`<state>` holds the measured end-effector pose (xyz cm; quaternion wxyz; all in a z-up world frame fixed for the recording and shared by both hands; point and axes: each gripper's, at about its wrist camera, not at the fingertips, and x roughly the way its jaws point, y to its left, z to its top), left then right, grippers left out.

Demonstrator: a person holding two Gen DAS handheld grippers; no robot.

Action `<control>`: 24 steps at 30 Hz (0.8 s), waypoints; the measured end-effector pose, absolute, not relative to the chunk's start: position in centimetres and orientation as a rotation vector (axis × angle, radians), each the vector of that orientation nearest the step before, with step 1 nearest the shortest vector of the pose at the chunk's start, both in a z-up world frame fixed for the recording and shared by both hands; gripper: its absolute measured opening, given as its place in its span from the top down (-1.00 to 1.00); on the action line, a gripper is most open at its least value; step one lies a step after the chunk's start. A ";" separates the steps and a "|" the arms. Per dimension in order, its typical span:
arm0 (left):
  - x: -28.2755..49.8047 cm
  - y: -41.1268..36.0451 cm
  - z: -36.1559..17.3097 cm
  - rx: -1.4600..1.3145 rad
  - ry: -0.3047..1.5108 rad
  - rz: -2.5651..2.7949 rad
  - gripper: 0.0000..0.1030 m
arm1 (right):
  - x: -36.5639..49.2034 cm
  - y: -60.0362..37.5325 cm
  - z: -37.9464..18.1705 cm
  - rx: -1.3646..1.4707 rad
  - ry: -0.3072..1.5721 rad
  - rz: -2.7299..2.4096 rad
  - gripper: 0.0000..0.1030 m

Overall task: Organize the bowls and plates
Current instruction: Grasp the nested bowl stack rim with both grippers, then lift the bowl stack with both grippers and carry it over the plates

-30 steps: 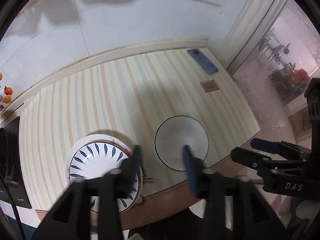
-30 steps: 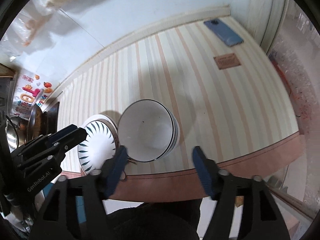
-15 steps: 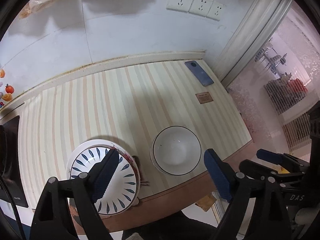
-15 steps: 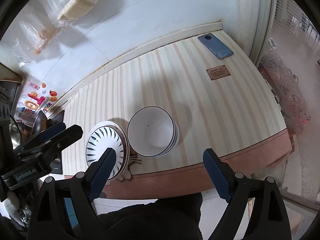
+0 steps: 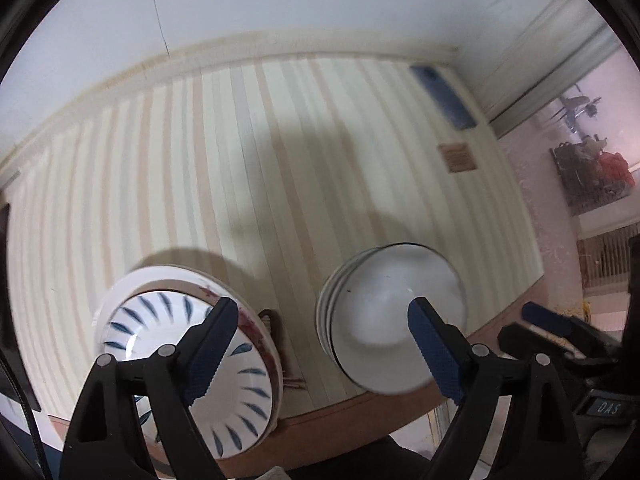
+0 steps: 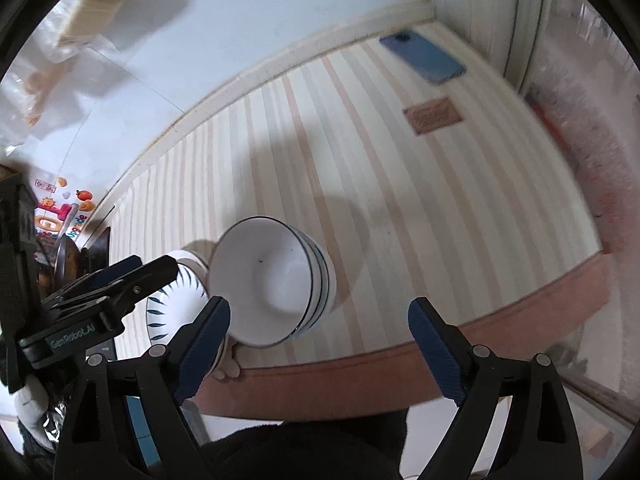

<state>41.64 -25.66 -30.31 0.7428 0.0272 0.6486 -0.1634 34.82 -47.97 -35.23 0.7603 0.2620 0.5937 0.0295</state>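
At the table's near edge the plates point(image 5: 240, 364) sit stacked left of the nested bowls point(image 5: 394, 316), likely sorted by kind, while the left gripper point(image 5: 320, 346) and right gripper point(image 6: 318, 346) hover above them, jaws wide and empty.

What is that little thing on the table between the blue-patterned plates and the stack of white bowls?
In the left wrist view, a small brownish object lies between the plate stack and the bowl stack, against the plates. It is too blurred to identify.
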 end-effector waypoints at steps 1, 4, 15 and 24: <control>42.2 -25.7 -31.2 0.059 1.444 -0.351 -0.68 | 35.3 -48.1 -36.6 0.597 1.309 0.082 -0.80; 43.4 -26.2 -33.6 0.064 1.508 -0.351 -0.66 | 36.5 -48.2 -40.3 0.674 1.359 0.137 -0.80; 44.8 -28.2 -39.2 0.030 1.672 -0.426 -0.65 | 38.1 -46.4 -48.6 0.852 1.453 0.287 -0.80; 44.8 -28.9 -39.8 0.000 1.680 -0.470 -0.65 | 39.2 -46.3 -49.8 0.865 1.438 0.307 -0.78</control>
